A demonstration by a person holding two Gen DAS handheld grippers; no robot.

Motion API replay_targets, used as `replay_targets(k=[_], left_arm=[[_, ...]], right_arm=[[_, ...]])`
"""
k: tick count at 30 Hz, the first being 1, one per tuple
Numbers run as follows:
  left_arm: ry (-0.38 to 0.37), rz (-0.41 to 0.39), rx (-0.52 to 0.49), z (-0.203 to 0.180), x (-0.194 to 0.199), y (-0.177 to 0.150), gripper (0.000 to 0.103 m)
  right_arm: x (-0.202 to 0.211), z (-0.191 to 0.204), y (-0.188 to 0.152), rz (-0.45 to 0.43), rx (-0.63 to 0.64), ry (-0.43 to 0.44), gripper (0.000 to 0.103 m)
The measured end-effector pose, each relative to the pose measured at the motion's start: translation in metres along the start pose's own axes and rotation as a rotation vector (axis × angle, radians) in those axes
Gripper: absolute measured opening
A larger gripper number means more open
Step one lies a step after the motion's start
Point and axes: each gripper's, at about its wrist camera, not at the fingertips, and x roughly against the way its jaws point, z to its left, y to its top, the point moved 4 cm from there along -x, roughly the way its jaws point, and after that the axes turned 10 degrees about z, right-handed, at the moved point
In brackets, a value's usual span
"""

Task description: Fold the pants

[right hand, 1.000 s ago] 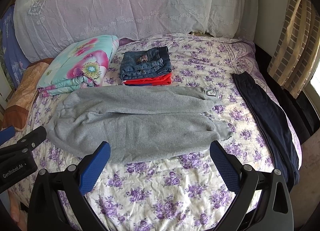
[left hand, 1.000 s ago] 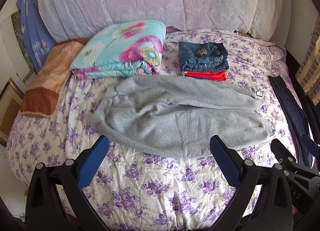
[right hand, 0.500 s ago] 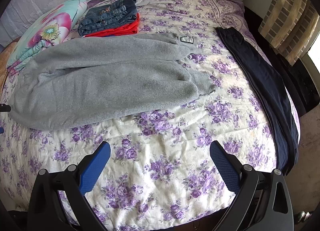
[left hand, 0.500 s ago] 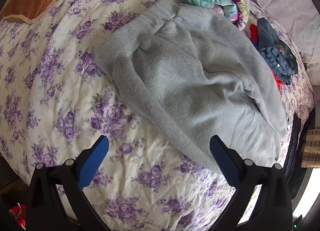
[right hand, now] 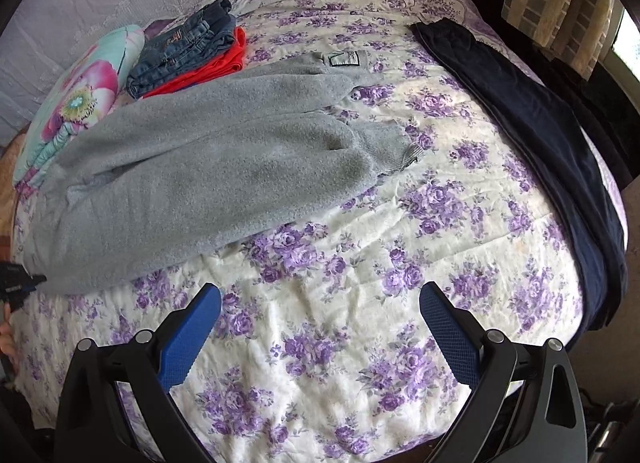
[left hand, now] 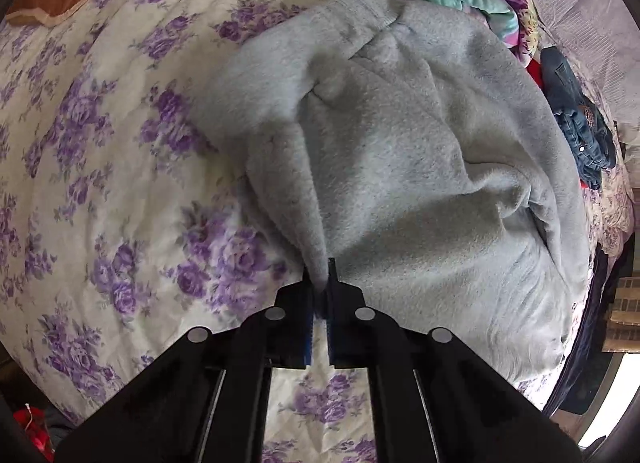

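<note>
Grey fleece pants [left hand: 400, 151] lie spread across the floral bedspread [left hand: 100, 183], waistband end to the left, cuffed legs to the right. My left gripper [left hand: 320, 275] is shut on a pinched fold of the grey pants at their near waist edge. In the right wrist view the same grey pants [right hand: 208, 159] stretch from the left edge to the ribbed cuffs in the middle. My right gripper [right hand: 320, 303] stands open over bare bedspread [right hand: 360, 263], nearer than the pants and below their cuffs, with nothing between its fingers. The left gripper's tip [right hand: 20, 283] shows at the far left edge.
A stack of folded jeans [right hand: 184, 47] on red cloth [right hand: 216, 67] sits behind the pants. A folded floral quilt [right hand: 76, 103] lies at the back left. Dark navy pants [right hand: 540, 143] run along the bed's right edge. A curtain [right hand: 560, 3] hangs at far right.
My left gripper dropped to the pants' waist edge and closed on a fold of grey fabric. My right gripper moved lower and closer to the bed, still open.
</note>
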Motion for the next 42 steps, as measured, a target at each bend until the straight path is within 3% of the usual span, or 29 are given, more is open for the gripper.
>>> replay_targets(k=[5, 12, 13, 14, 15, 17, 21, 26, 29, 31, 32, 34, 35, 37, 40, 42], left_arm=[[-0.006, 0.021, 0.015, 0.002, -0.008, -0.009, 0.004], [-0.018, 0.049, 0.025, -0.015, -0.011, 0.009, 0.004], [-0.021, 0.057, 0.032, -0.016, -0.012, 0.010, 0.004], [-0.022, 0.062, 0.035, -0.018, -0.013, 0.014, 0.004], [-0.017, 0.064, 0.036, -0.020, -0.013, 0.017, 0.004], [-0.004, 0.060, 0.040, -0.027, -0.014, 0.022, 0.004], [0.007, 0.022, 0.035, -0.036, 0.003, 0.017, 0.004], [-0.002, 0.023, 0.041, -0.026, 0.026, -0.025, 0.004], [0.005, 0.037, 0.028, -0.025, 0.025, -0.042, 0.004], [0.043, 0.059, 0.014, -0.016, -0.002, -0.039, 0.004], [0.059, 0.079, 0.005, -0.020, -0.016, -0.030, 0.005], [0.081, 0.080, 0.001, -0.024, -0.023, -0.030, 0.006], [0.091, 0.080, -0.018, -0.028, -0.018, -0.030, 0.006], [0.130, 0.064, -0.090, -0.040, 0.000, -0.037, 0.018], [0.173, -0.006, -0.151, -0.046, 0.037, -0.050, 0.026], [0.186, -0.074, -0.176, -0.052, 0.064, -0.051, 0.026]], right_arm=[[-0.059, -0.035, 0.050, 0.130, -0.258, 0.183, 0.100], [-0.124, -0.069, 0.086, 0.201, -0.482, 0.203, 0.098], [-0.123, -0.071, 0.089, 0.175, -0.502, 0.196, 0.089], [-0.118, -0.072, 0.094, 0.125, -0.497, 0.223, 0.040], [-0.117, -0.073, 0.100, 0.110, -0.485, 0.297, 0.009], [-0.109, -0.073, 0.102, 0.090, -0.486, 0.324, 0.011], [-0.077, -0.065, 0.093, 0.066, -0.388, 0.258, 0.011], [-0.055, -0.094, 0.045, 0.114, -0.385, 0.207, 0.011], [-0.071, -0.108, 0.023, 0.147, -0.384, 0.163, 0.012], [-0.101, -0.114, 0.011, 0.199, -0.410, 0.152, 0.016], [-0.101, -0.114, 0.010, 0.152, -0.409, 0.148, 0.017], [-0.097, -0.102, 0.014, 0.164, -0.336, 0.073, 0.028], [-0.093, -0.097, 0.018, 0.178, -0.302, 0.027, 0.051], [-0.074, -0.097, 0.019, 0.149, -0.267, -0.090, 0.075], [-0.042, -0.111, 0.020, 0.088, -0.256, -0.240, 0.075], [-0.022, -0.114, 0.025, 0.031, -0.256, -0.253, 0.075]])
